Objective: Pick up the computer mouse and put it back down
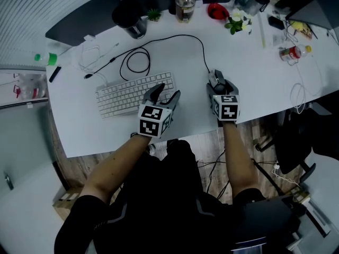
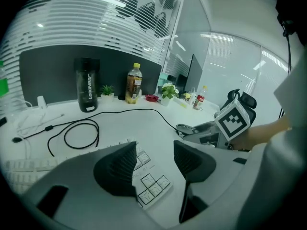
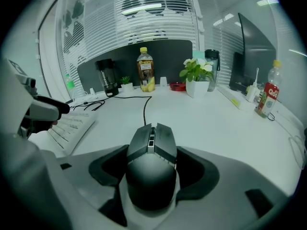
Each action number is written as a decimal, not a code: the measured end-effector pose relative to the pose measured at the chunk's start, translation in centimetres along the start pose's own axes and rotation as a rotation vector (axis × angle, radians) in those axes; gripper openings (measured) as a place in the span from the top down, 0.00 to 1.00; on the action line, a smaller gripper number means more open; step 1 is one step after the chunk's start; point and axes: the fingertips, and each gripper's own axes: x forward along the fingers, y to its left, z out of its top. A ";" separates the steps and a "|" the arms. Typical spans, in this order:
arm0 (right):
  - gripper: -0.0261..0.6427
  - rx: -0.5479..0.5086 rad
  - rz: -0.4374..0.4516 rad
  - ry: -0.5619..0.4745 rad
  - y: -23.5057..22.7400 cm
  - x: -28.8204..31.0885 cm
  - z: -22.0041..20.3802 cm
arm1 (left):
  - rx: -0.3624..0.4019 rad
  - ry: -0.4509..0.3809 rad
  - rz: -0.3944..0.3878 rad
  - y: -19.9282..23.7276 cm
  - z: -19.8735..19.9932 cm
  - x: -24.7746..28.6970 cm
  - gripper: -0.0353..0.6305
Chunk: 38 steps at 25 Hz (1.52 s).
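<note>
Bench (image 1: 265,83): white; mouse (image 3: 151,162) near front edge.
Right tool (image 1: 221,89): jaws apart, straddling mouse.
Left tool (image 2: 153,152): jaws apart, empty.
Handling: probably light, rigid, slick; clamp flanks.

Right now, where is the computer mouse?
Head view: the computer mouse sits right of centre on the desk, right of the keyboard, between the fingers of the right gripper.

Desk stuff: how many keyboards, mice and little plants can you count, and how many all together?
Keyboard: 1
Mouse: 1
Plants: 2
Total: 4
</note>
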 end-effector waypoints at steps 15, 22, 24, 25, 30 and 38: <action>0.44 -0.034 -0.009 -0.057 0.7 -2.8 3.5 | -0.017 -0.127 0.039 3.0 2.4 -7.2 0.56; 0.45 -0.055 0.004 -0.176 4.8 -8.5 9.7 | 0.013 -0.241 0.100 6.8 4.6 -15.3 0.56; 0.47 -0.071 0.031 -0.223 7.1 -10.3 11.9 | 0.036 -0.279 0.142 7.7 5.4 -17.7 0.56; 0.49 -0.078 0.046 -0.243 8.4 -11.2 12.9 | 0.038 -0.299 0.151 8.0 5.7 -19.0 0.56; 0.49 -0.087 0.098 -0.352 14.2 -16.1 17.7 | 0.055 -0.392 0.147 9.7 7.6 -25.6 0.56; 0.53 -0.130 0.171 -0.517 24.9 -23.3 23.7 | 0.141 -0.518 0.135 11.7 11.2 -35.7 0.56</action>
